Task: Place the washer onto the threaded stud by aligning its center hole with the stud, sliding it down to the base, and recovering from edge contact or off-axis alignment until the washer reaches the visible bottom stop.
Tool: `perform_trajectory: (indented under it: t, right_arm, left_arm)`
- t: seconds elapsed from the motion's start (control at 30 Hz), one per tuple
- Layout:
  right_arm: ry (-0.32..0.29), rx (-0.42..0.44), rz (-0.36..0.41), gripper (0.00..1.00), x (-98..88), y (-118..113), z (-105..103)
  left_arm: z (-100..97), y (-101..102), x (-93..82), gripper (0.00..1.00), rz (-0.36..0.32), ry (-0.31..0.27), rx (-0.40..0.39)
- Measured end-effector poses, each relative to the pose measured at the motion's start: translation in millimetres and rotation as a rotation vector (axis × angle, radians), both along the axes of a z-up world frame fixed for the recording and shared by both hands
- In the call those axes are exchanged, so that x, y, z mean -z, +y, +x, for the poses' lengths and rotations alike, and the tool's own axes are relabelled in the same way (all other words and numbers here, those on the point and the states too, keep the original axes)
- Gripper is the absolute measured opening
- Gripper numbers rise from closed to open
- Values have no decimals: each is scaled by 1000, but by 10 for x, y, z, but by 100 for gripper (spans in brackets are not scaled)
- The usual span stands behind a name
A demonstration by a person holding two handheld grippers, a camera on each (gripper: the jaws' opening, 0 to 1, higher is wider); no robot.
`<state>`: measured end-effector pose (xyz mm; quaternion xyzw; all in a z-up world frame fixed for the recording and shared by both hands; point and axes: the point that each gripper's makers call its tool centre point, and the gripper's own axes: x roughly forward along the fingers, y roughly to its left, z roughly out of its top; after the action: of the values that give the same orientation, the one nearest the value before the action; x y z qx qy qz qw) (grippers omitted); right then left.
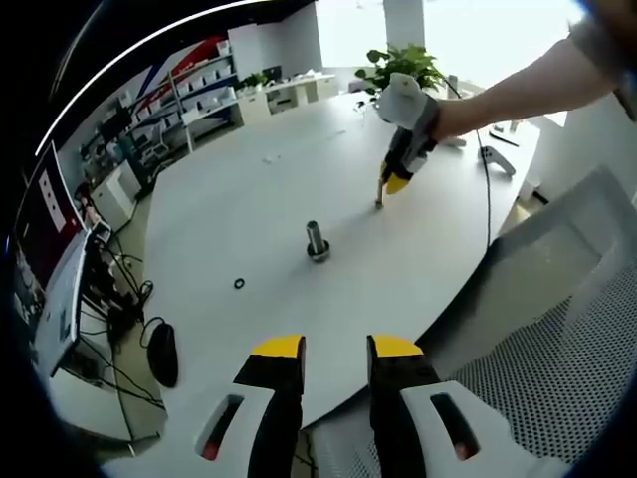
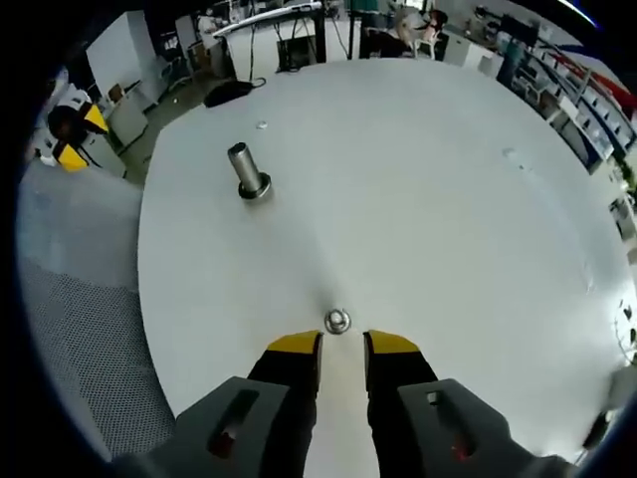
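Just off the right tongs (image 2: 332,351), parted with nothing held, lies the washer (image 2: 336,320), mid-worktop (image 2: 448,219); the threaded stud (image 2: 247,171) stands well apart. Left tongs (image 1: 332,349) gape past the worktop's edge, near a black ring (image 1: 239,283).

A potted plant (image 1: 403,66) is sitting at the white table's (image 1: 249,199) far edge, shelving (image 1: 194,85) is lining the wall beyond, a black cable (image 1: 487,189) is trailing across the tabletop, and a mesh chair (image 1: 557,339) is standing alongside.

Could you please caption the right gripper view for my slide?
Right gripper open just short of the washer lying on the white table; threaded stud stands beyond.
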<state>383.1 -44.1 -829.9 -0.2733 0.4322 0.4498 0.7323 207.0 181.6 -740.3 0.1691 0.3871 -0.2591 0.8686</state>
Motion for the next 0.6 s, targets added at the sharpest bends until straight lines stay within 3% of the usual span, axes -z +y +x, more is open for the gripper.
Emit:
perform_trajectory:
  t: [0.2,0.27,0.47,0.6]
  right_arm:
    - [-41,61,110,19,-260,11,-97]
    - [-43,125,193,19,-396,-16,-147]
    - [-112,211,299,24,-718,-126,-231]
    - [-127,256,365,26,-872,-165,-343]
  left_arm:
    - [1,10,-1,24,-4,-1,-5]
    - [-11,-8,2,24,-3,3,4]
    - [-22,-25,15,24,-1,9,18]
    - [-22,-33,10,24,-9,10,21]
